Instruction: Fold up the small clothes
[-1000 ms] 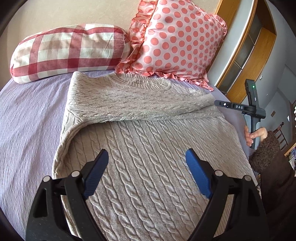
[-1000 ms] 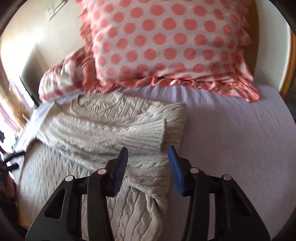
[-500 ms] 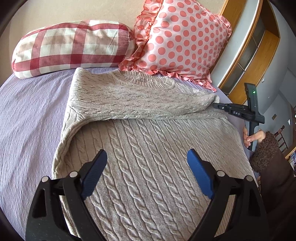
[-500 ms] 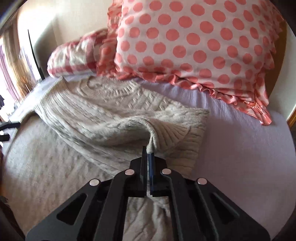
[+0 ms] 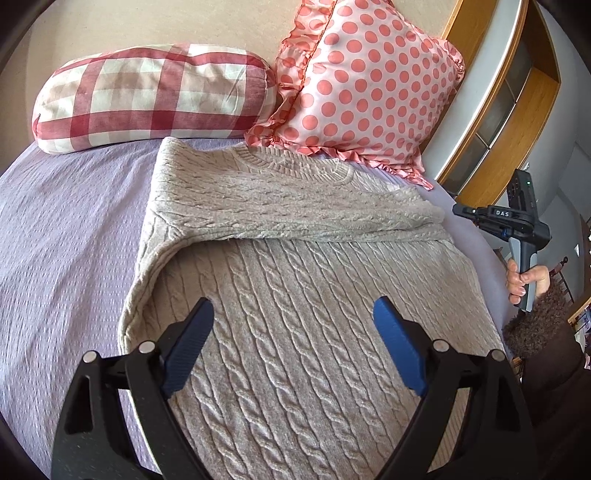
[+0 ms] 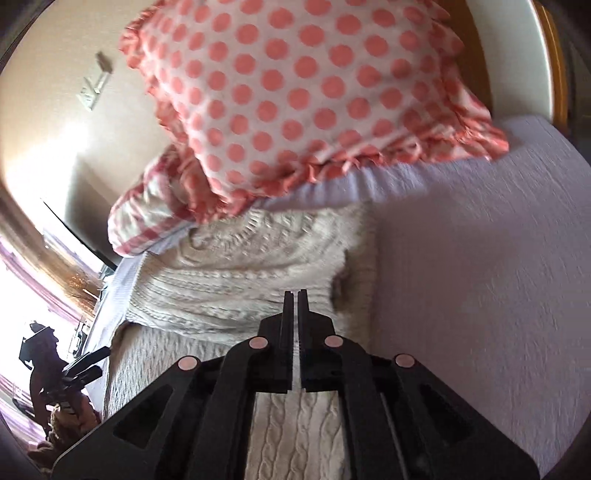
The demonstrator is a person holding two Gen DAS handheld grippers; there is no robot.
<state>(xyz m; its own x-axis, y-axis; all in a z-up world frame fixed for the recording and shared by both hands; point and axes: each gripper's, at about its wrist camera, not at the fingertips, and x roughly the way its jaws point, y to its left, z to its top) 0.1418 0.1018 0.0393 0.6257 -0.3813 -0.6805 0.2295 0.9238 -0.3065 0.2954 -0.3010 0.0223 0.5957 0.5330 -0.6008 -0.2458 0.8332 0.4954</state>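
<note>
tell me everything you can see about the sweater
The sweater is a beige cable-knit with a ribbed round neck, lying flat on the lilac bedspread, neck toward the pillows. One sleeve is folded across the chest. The left gripper hovers open above its body; the right gripper is shut at the sleeve's cuff end.

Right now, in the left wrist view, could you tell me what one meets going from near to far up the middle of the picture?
Left gripper with open jaws → grey sweater → its folded-over sleeve → polka-dot pillow → wall.
</note>
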